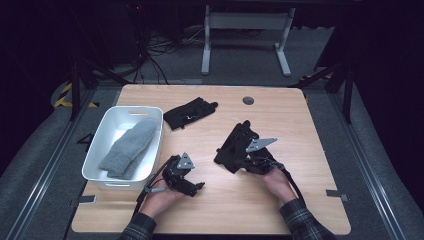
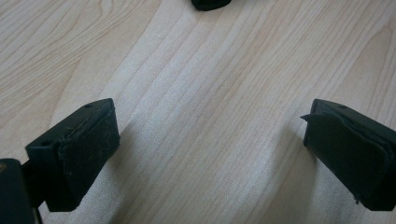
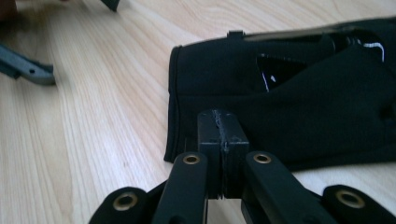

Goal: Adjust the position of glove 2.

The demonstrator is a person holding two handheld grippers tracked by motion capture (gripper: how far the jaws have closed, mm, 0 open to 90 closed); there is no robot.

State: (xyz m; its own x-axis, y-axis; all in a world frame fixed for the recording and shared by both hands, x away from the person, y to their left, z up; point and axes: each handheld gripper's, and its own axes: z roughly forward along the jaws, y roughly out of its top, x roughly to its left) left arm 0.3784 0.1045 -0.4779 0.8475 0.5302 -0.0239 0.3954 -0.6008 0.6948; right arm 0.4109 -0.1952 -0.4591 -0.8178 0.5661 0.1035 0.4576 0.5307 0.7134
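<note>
A black glove (image 1: 234,146) lies flat on the wooden table (image 1: 280,200), right of centre. My right gripper (image 1: 243,163) is shut at the glove's near cuff. In the right gripper view the closed jaws (image 3: 220,125) overlap the cuff edge of the glove (image 3: 303,107), and I see no fabric between them. My left gripper (image 1: 198,187) rests low over bare wood at the front, left of the glove. Its pads (image 2: 86,149) stand wide open with nothing between them. A second black glove (image 1: 190,114) lies farther back, near the centre.
A white bin (image 1: 120,183) stands at the table's left edge with grey knitted mittens (image 1: 129,147) inside. A round cable hole (image 1: 248,100) sits at the back of the table. Bare wood stretches along the front and the right side.
</note>
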